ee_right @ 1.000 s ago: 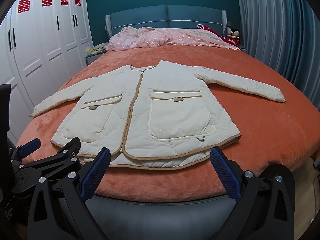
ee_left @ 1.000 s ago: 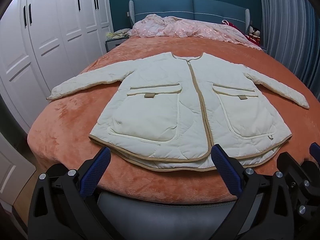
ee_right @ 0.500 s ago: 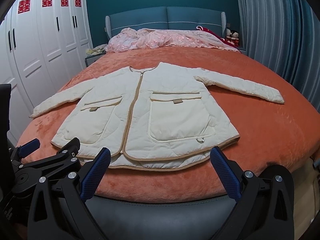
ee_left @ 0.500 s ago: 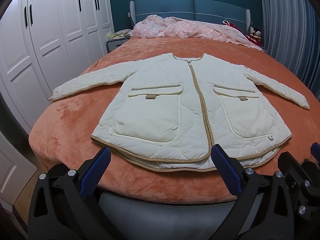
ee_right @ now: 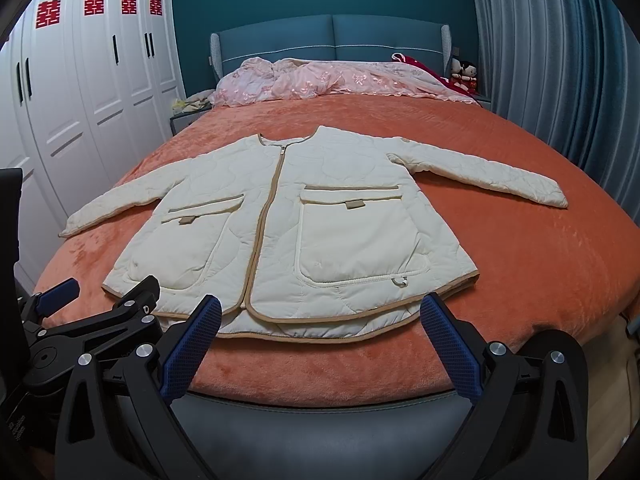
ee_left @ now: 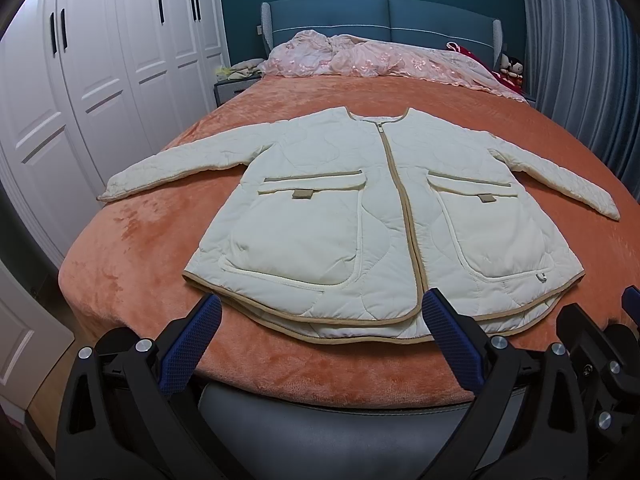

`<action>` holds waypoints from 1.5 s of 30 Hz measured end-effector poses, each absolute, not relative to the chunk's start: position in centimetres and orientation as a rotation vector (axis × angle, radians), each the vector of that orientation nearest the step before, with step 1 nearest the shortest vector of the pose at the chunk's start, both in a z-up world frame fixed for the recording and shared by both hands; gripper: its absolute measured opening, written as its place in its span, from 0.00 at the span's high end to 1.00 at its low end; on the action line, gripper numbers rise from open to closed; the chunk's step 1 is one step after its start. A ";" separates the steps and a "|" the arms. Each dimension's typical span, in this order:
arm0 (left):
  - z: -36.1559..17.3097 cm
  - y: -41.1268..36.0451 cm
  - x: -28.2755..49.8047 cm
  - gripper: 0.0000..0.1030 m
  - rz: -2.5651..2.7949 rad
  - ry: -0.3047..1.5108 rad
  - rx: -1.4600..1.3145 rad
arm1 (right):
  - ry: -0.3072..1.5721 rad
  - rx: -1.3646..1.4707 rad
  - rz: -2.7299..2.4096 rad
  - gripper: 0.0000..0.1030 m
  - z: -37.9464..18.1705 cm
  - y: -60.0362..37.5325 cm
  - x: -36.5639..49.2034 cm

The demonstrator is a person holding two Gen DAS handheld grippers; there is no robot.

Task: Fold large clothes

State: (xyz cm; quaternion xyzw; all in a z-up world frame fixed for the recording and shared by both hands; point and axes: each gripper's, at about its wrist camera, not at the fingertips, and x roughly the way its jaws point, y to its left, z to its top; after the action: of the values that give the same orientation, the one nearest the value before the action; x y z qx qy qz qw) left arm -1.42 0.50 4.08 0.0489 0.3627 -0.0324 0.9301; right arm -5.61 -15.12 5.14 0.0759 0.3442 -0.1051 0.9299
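Note:
A cream quilted jacket (ee_left: 384, 216) with tan trim lies flat and zipped on the orange bed cover (ee_left: 132, 248), sleeves spread out to both sides. It also shows in the right wrist view (ee_right: 288, 232). My left gripper (ee_left: 320, 312) is open and empty, just short of the jacket's hem at the foot of the bed. My right gripper (ee_right: 320, 312) is open and empty, also just short of the hem. The left gripper shows at the lower left of the right wrist view (ee_right: 100, 300).
A pink quilt (ee_left: 372, 60) lies heaped at the blue headboard (ee_left: 380, 12). White wardrobes (ee_left: 100, 80) line the left wall, grey-blue curtains (ee_right: 560, 60) the right. A dark padded bed edge (ee_left: 320, 412) runs below the grippers. A nightstand (ee_right: 188, 114) stands at the left.
Both grippers have drifted slightly, so the jacket sits a touch lower in the views. The jacket has not moved. Both grippers stay open.

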 end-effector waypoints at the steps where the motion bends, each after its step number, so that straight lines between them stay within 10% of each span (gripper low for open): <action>1: 4.1 0.5 -1.4 0.05 -0.066 0.743 0.101 | 0.705 0.156 -0.215 0.05 5.2 -15.2 -5.6; 45: 4.2 0.9 -1.6 0.05 -0.060 0.747 0.095 | 0.703 0.153 -0.217 0.05 5.2 -15.2 -5.7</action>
State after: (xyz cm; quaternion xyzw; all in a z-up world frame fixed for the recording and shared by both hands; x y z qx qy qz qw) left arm -1.58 0.87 4.23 0.0463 0.3646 -0.0292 0.9296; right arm -5.69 -15.20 5.16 0.0747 0.3435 -0.1057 0.9302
